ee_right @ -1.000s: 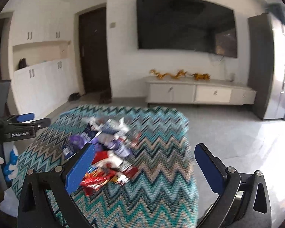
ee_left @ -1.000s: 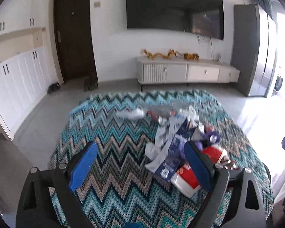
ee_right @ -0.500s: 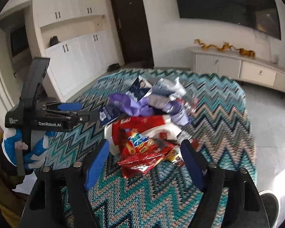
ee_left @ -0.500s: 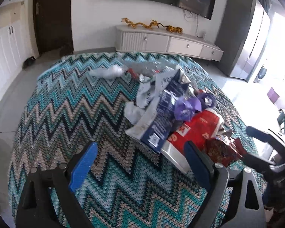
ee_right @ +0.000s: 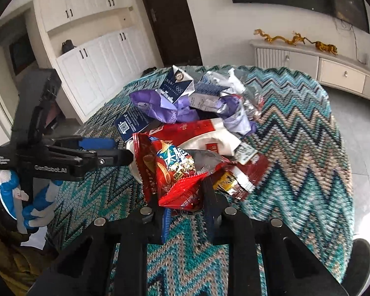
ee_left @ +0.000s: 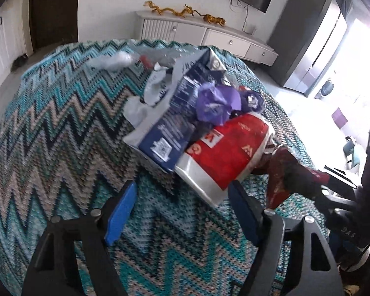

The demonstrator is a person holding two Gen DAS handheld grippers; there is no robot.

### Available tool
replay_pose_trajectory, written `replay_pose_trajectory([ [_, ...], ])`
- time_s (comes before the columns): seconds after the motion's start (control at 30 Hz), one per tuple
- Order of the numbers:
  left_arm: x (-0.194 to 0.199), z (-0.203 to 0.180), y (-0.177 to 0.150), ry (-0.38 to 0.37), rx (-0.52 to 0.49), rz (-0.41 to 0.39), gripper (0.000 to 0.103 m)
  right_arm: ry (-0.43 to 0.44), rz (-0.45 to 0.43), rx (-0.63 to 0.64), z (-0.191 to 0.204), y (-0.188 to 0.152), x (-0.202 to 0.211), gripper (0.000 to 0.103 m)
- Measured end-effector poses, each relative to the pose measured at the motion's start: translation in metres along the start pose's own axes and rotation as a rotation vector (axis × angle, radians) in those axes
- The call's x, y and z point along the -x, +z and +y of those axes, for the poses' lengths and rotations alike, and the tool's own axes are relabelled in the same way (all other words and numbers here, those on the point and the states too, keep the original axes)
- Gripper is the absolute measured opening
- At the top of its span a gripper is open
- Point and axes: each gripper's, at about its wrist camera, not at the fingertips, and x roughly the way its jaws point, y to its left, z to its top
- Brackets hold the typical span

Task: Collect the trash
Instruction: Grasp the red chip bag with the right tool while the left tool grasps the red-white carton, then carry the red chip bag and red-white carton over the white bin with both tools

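Over zigzag cloth (ee_right: 296,133), right gripper (ee_right: 185,212) tilted down, clamping red snack bag (ee_right: 175,172)

"GenRobot.AI" on the left tongs (ee_right: 106,151), QR code on the navy carton (ee_left: 175,113)

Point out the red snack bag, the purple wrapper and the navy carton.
Red snack bag (ee_right: 170,170): right wrist view, on its printed front.
Purple wrapper (ee_left: 215,103): left wrist view, on its crumpled middle.
Navy carton (ee_left: 177,113): left wrist view, on its long printed side.
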Motion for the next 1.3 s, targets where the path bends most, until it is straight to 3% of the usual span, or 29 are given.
replay_pose_trajectory([
  [0.2,-0.011,-0.007,0.006,-0.063,0.048,0.012,0.074,-0.049,-0.046,-0.05,-0.017,-0.008,0.035,0.022],
  [0.33,-0.018,-0.022,0.014,-0.023,0.001,-0.011,0.074,-0.081,-0.077,-0.109,-0.032,-0.019,0.058,0.022],
  [0.5,-0.031,-0.034,0.025,-0.058,-0.006,0.011,0.074,-0.115,-0.108,-0.171,-0.051,-0.032,0.081,0.022],
  [0.57,-0.033,-0.039,0.025,-0.078,-0.014,0.022,0.069,-0.125,-0.115,-0.181,-0.052,-0.036,0.087,0.022],
  [0.73,-0.025,-0.057,0.017,-0.132,-0.068,0.041,0.029,-0.143,-0.127,-0.202,-0.062,-0.042,0.095,0.022],
  [0.8,-0.018,-0.062,0.013,-0.153,-0.087,0.029,0.019,-0.148,-0.131,-0.21,-0.065,-0.043,0.098,0.022],
  [0.97,-0.001,-0.068,0.009,-0.165,-0.123,0.005,0.014,-0.149,-0.142,-0.219,-0.069,-0.045,0.101,0.022],
  [1.3,0.022,-0.082,-0.006,-0.116,-0.18,-0.045,0.011,-0.166,-0.16,-0.232,-0.069,-0.054,0.11,0.022],
])
